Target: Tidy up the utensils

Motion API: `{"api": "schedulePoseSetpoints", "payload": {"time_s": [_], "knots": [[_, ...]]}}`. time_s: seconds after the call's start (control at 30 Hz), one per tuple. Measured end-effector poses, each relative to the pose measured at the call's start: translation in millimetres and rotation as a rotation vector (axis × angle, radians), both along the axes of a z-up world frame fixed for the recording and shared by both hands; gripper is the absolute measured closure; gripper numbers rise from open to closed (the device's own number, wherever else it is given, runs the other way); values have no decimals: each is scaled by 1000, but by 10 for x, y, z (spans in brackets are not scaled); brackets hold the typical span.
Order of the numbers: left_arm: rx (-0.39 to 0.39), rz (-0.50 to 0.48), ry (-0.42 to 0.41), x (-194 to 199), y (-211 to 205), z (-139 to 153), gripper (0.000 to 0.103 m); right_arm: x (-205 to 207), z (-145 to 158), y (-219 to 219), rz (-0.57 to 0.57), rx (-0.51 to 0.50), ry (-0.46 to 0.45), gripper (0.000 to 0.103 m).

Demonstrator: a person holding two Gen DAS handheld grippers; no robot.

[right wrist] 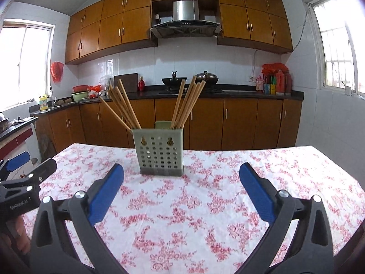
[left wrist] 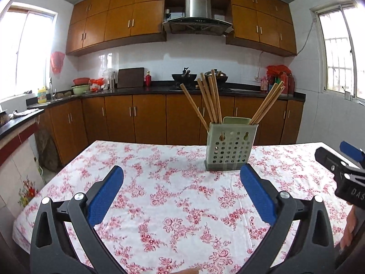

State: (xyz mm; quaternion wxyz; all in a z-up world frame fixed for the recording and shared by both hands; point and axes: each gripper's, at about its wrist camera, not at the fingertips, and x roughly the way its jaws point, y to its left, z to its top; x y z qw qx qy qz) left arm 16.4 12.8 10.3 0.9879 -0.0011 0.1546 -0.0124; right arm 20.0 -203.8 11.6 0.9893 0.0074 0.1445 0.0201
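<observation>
While both grippers spread wide, empty: left gripper (left wrist: 182,179), right gripper (right wrist: 181,175) low over table (right wrist: 262,159). Chopsticks (right wrist: 124,105) splayed in holder (right wrist: 158,151) near far edge. Risk: wide jaw clips leaning sticks, tips light holder.

Utensil holder (left wrist: 230,147): pale grey-green plastic box, rectangular, near wall perforated with rows of round holes plus two keyhole slots near the rim; darker base. Stands upright on the floral-clothed surface (left wrist: 159,194), toward its far edge.

Chopsticks: light brown wood, all standing thick end up inside the holder, in two bundles. Left bundle (left wrist: 208,98) leans left and fans out, one stick splayed lower than the rest. Right bundle (left wrist: 267,104) leans right, sticks close together. A flat pale green piece rises behind the rim between bundles; cannot identify it.
</observation>
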Motion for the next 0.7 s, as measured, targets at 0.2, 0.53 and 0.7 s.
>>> {"api": "schedulePoseSetpoints", "payload": {"time_s": [0.2, 0.53, 0.7], "knots": [[-3, 7, 4, -68, 7, -75, 2, -47, -129, 14, 1, -9, 24, 4], [-2, 10, 10, -110, -14, -123, 2, -71, -174, 21, -2, -11, 32, 4], [-3, 9, 8, -110, -11, -122, 2, -64, -187, 8, -9, -3, 36, 4]]}}
